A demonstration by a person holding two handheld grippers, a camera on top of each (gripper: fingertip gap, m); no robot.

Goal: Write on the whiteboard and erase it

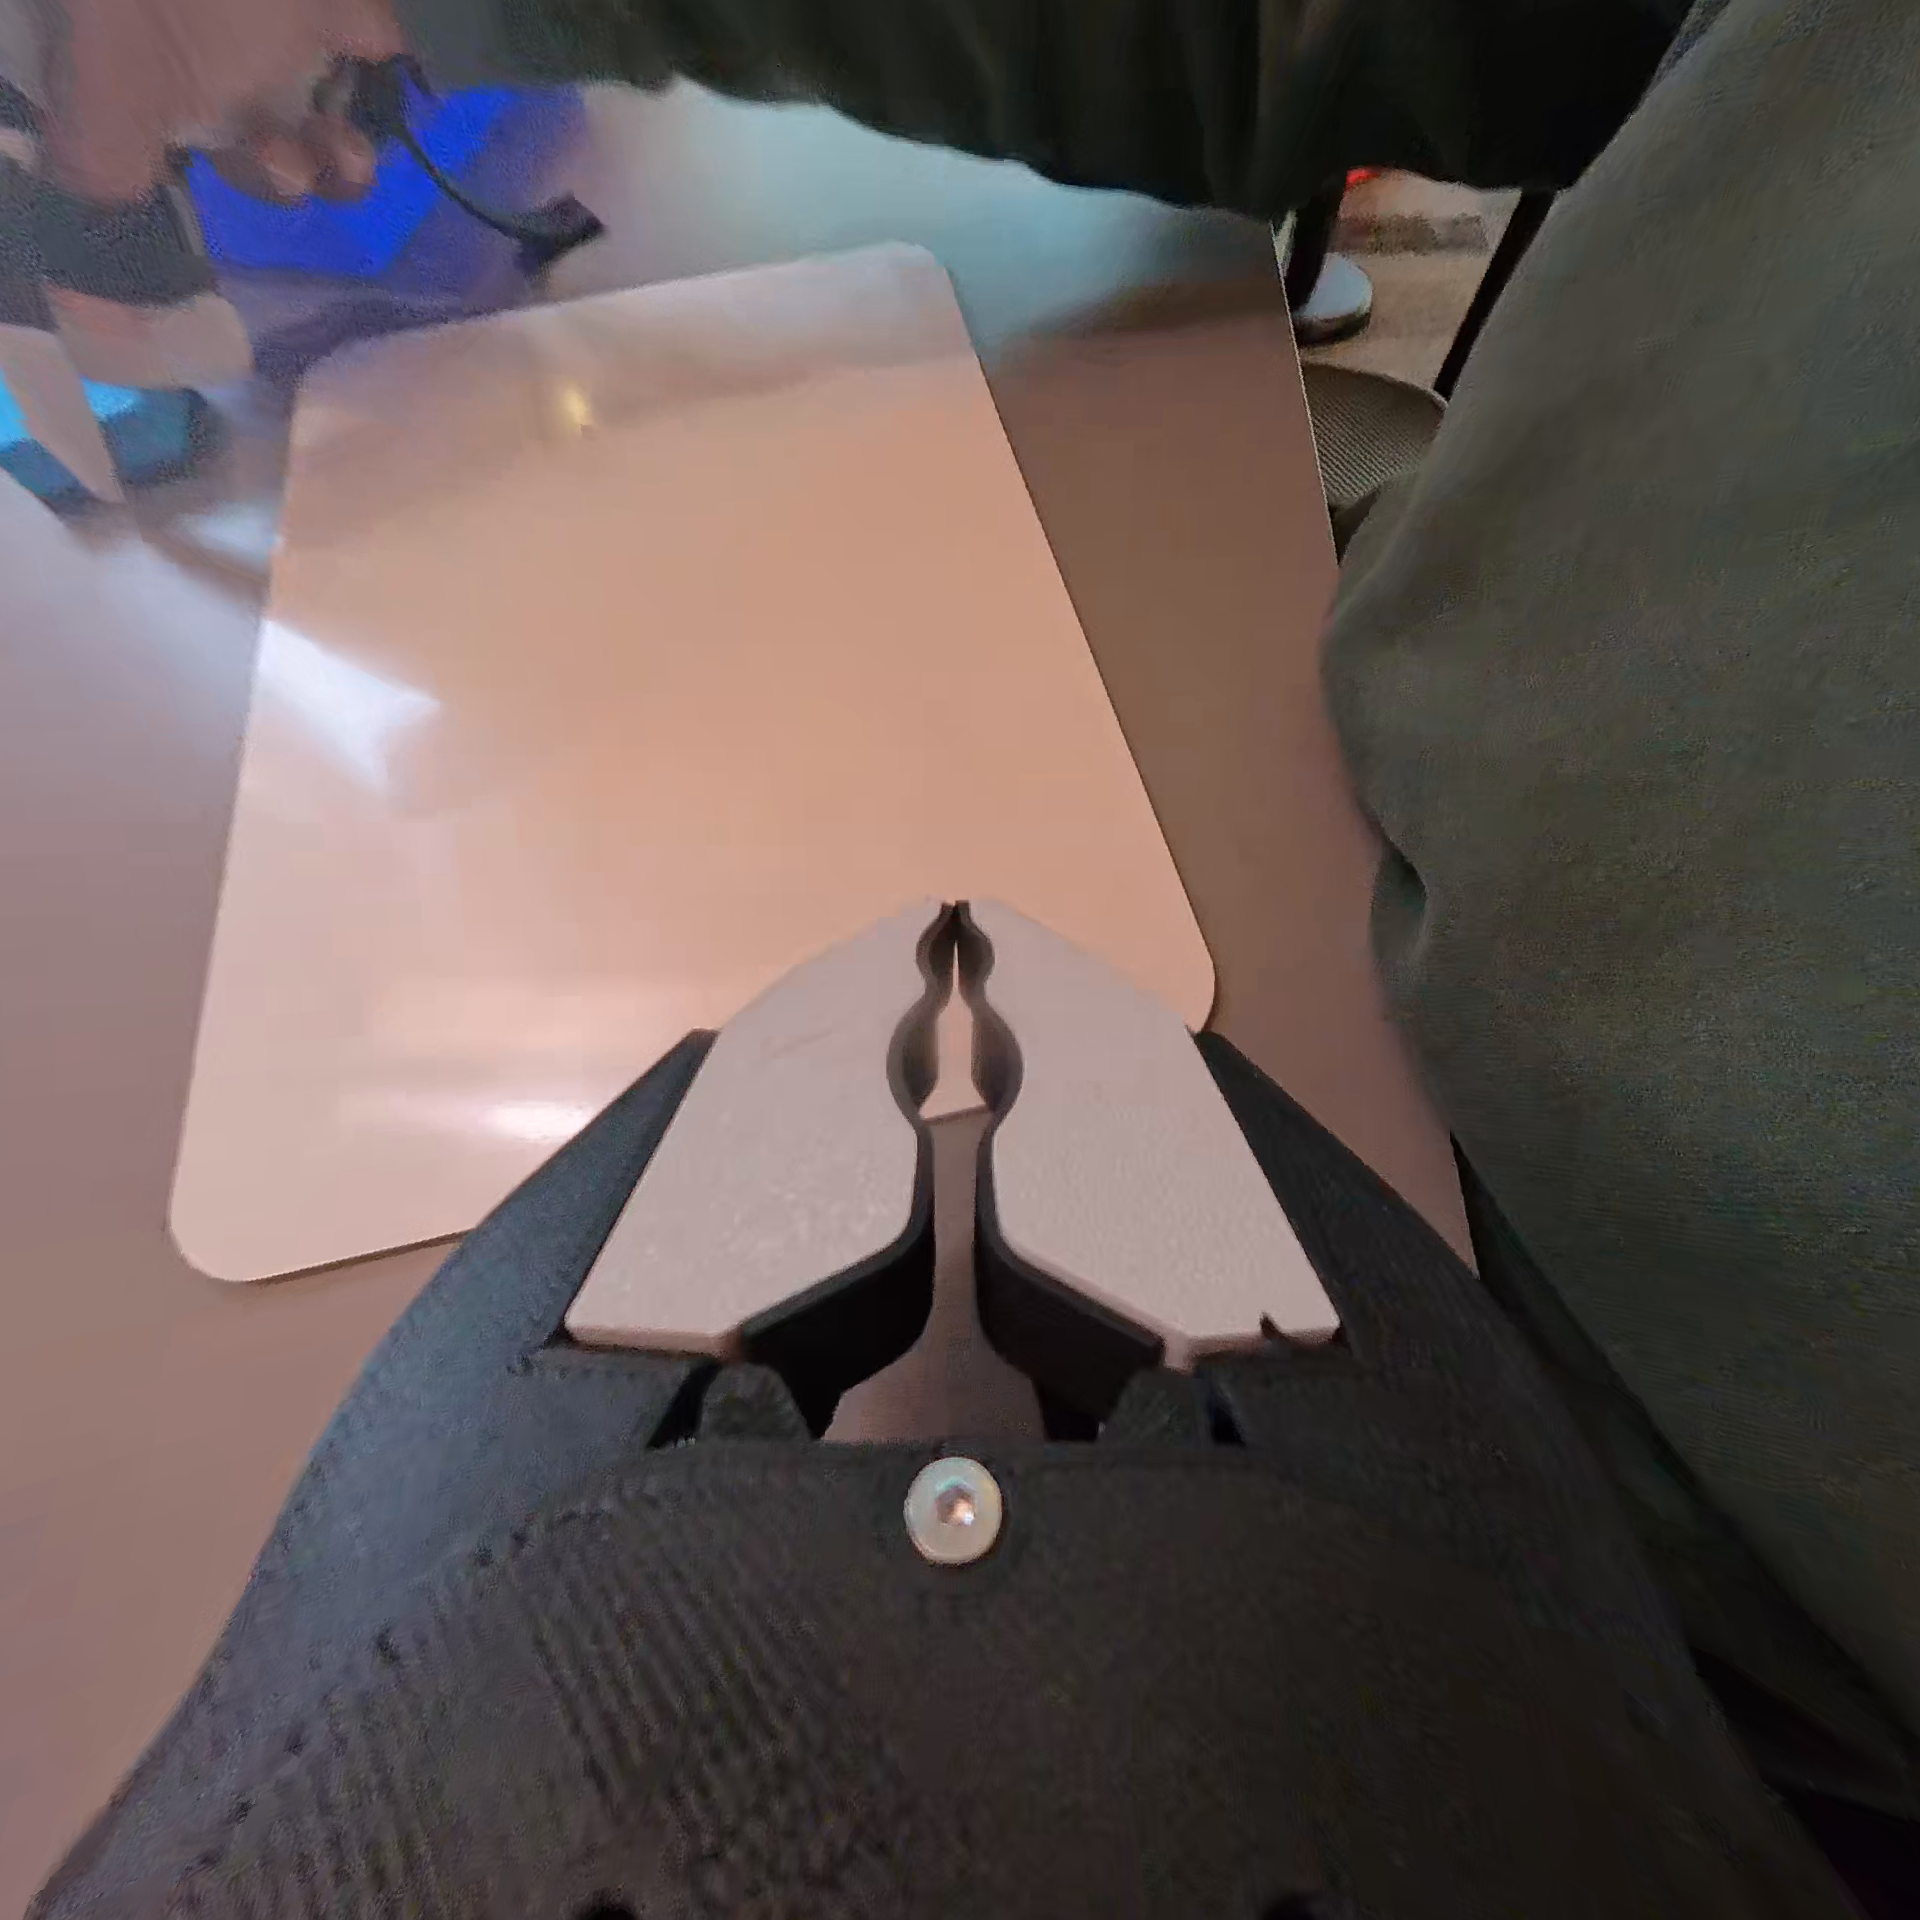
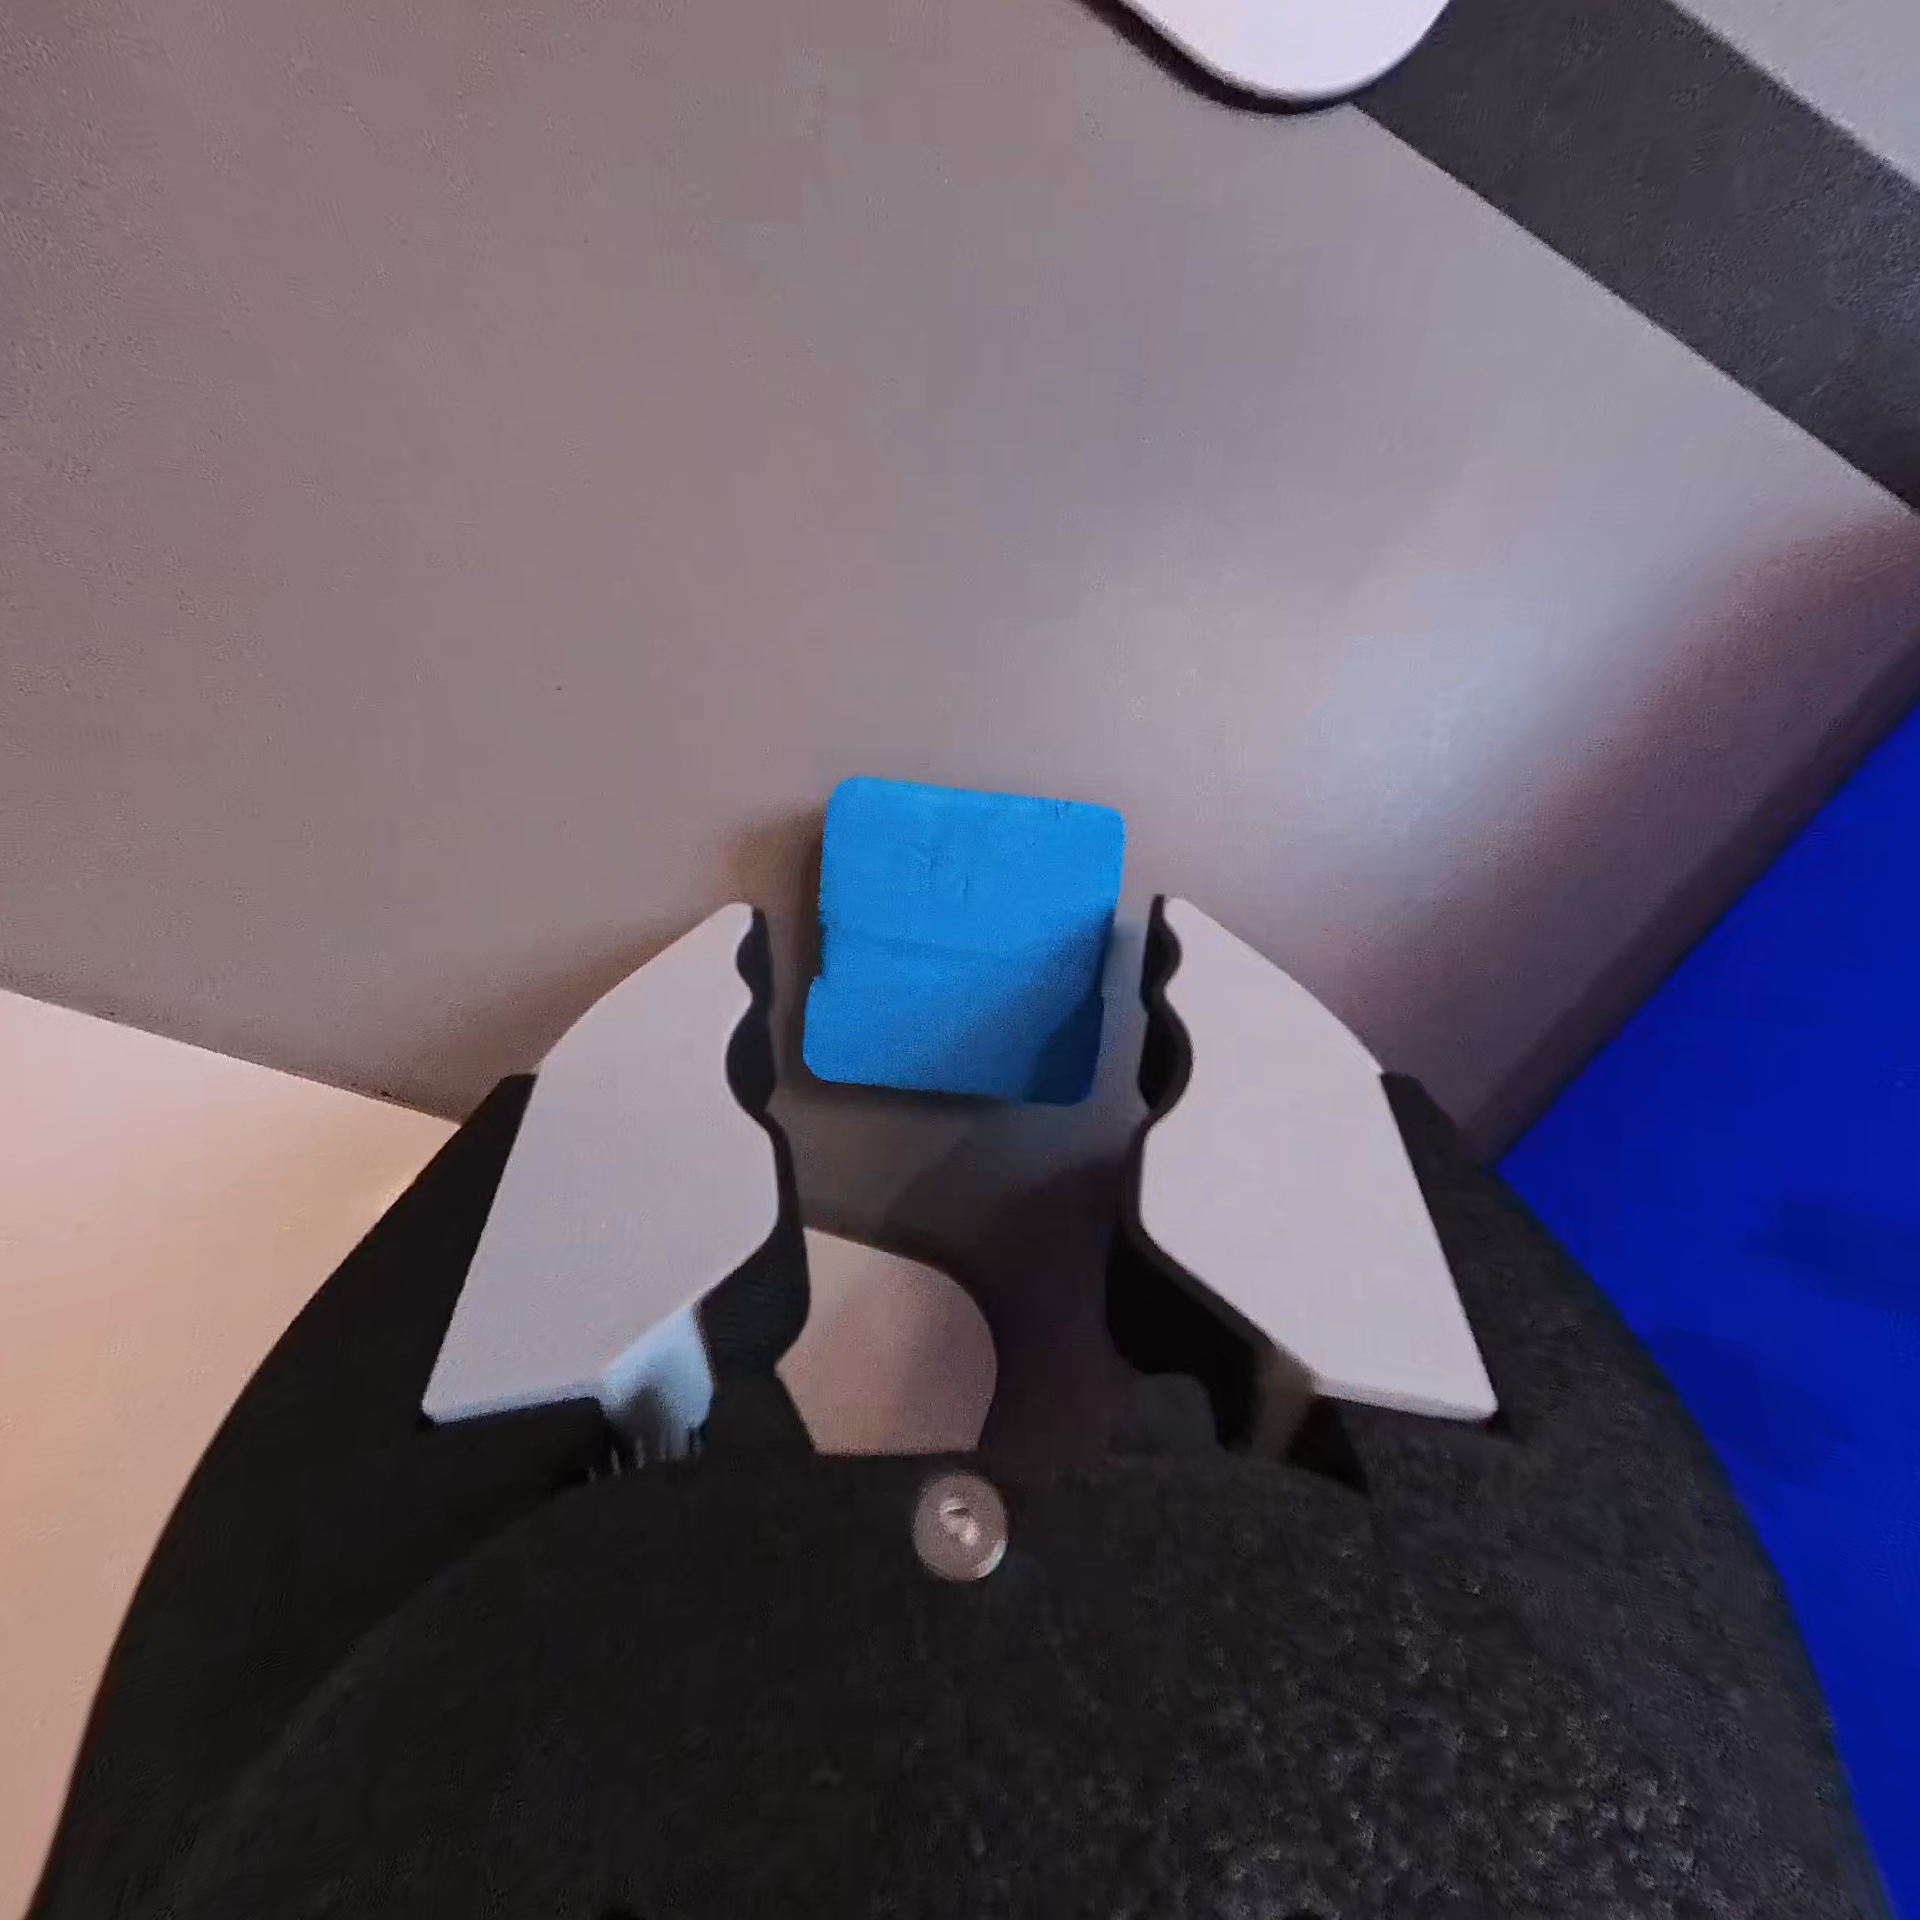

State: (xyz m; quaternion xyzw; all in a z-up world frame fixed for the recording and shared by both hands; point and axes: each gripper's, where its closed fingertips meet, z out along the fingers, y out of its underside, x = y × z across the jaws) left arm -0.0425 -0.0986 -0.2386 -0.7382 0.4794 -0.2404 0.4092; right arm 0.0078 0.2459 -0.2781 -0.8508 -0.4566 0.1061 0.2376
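Fingers [image 2: 764,997] of right gripper [image 2: 951,925] wide around blue eraser [image 2: 961,940] (gaps both sides); left gripper [image 1: 956,914] pinched empty over whiteboard [image 1: 665,727].

The left gripper [image 1: 956,914] points toward twelve o'clock, fingertips pressed together on nothing; the right gripper [image 2: 956,925] spreads wide — its pads clear of contact; a blurred shape at ten o'clock, perhaps the right hand [image 1: 301,145].
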